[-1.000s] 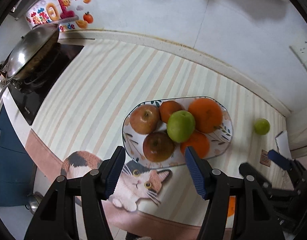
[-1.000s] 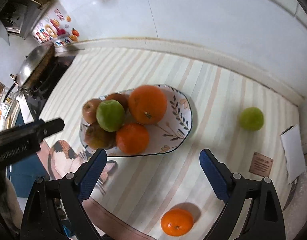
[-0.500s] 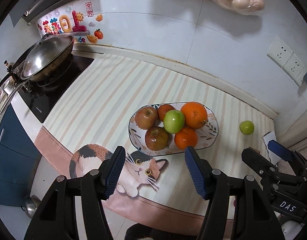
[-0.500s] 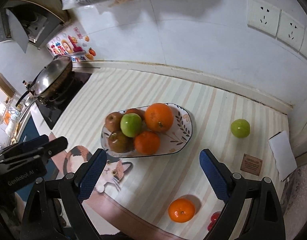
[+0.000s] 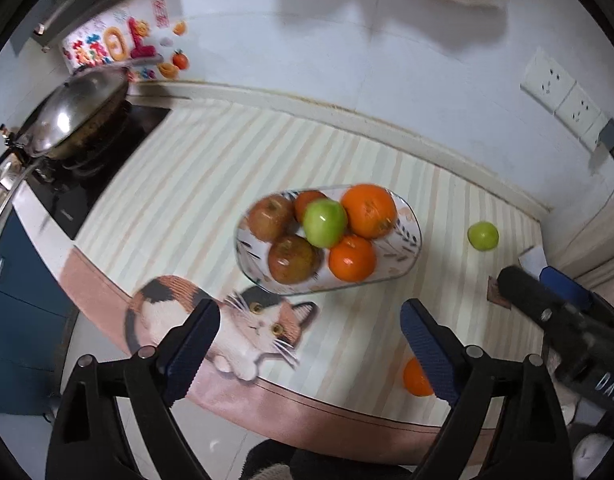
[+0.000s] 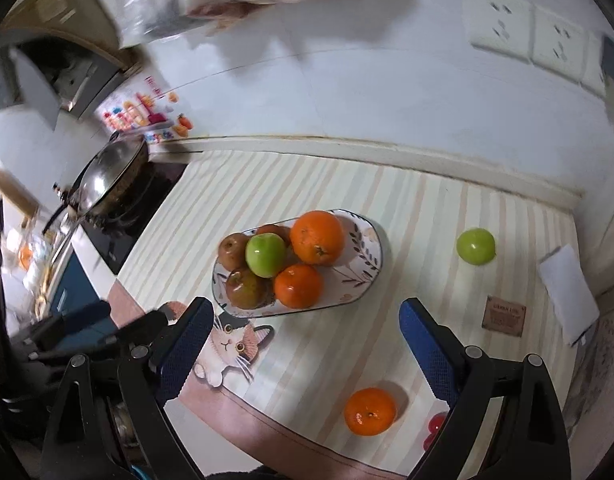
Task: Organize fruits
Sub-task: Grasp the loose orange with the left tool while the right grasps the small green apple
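The loose orange (image 6: 370, 411) lies on the counter (image 6: 427, 216) just below and between the right gripper (image 6: 307, 344)'s spread, empty fingers; the left gripper (image 5: 310, 346), likewise open, is judged farther from it. The plate (image 6: 367, 280) lies ahead.

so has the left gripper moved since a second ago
Yes. The left gripper has pulled up and back: the fruit plate looks smaller and farther beyond its open jaws.
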The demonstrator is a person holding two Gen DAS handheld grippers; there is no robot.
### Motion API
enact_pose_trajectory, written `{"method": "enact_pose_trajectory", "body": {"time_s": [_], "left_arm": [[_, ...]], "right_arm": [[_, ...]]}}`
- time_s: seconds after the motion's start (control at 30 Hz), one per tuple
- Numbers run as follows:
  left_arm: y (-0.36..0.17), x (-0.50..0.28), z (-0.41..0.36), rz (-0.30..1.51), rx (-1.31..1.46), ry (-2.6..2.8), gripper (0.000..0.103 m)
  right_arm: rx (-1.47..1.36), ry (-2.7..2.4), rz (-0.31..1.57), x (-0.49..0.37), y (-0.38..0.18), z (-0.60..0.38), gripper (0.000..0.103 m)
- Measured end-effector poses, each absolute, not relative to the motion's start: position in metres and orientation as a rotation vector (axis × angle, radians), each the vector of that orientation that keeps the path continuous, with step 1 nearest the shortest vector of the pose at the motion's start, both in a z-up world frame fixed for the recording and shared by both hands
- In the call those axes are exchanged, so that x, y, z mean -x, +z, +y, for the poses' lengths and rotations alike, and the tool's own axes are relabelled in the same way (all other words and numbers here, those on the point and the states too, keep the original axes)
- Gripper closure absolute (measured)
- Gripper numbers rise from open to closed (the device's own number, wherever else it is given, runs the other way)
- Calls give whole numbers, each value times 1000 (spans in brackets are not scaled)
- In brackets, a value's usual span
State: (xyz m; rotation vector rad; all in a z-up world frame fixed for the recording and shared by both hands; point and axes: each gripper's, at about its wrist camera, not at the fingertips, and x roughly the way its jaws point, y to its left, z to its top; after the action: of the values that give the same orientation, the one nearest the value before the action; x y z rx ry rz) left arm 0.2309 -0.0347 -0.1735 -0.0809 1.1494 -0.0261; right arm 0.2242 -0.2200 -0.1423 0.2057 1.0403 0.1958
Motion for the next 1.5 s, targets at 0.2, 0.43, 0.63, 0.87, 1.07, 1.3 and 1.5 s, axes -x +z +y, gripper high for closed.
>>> {"method": "enact_pose_trajectory", "body": {"time_s": [0.2,0.43,0.63,0.87,1.07,1.3,1.5], "left_arm": [[-233,-241,-82,1335,91,-153,11],[-316,-236,-160,1573,8,-314,11],[-360,-232,-211,1645,-126,-383,11],[-367,-229,-225,1609,-218,-386,42],[-360,-252,-193,1584,-155,-265,42],[-362,-277,-198,1578,-131,-218,42],[-362,-275,-205,1565,-138,-230,42]], "right_arm": [[-284,68,1128,-234,-180,-275,7],[-362,-83,1246,-236,-245,-339,7],[-413,-165,1298,-233,-279,-375,7],[-443,-186,1302,-248,-290,-389,7],[-462,-166,1264,-287,-288,-386,7],[-484,-194,1263,-363,-317,-392,8],[-443,-215,1323,-405,-347,-390,24]]}}
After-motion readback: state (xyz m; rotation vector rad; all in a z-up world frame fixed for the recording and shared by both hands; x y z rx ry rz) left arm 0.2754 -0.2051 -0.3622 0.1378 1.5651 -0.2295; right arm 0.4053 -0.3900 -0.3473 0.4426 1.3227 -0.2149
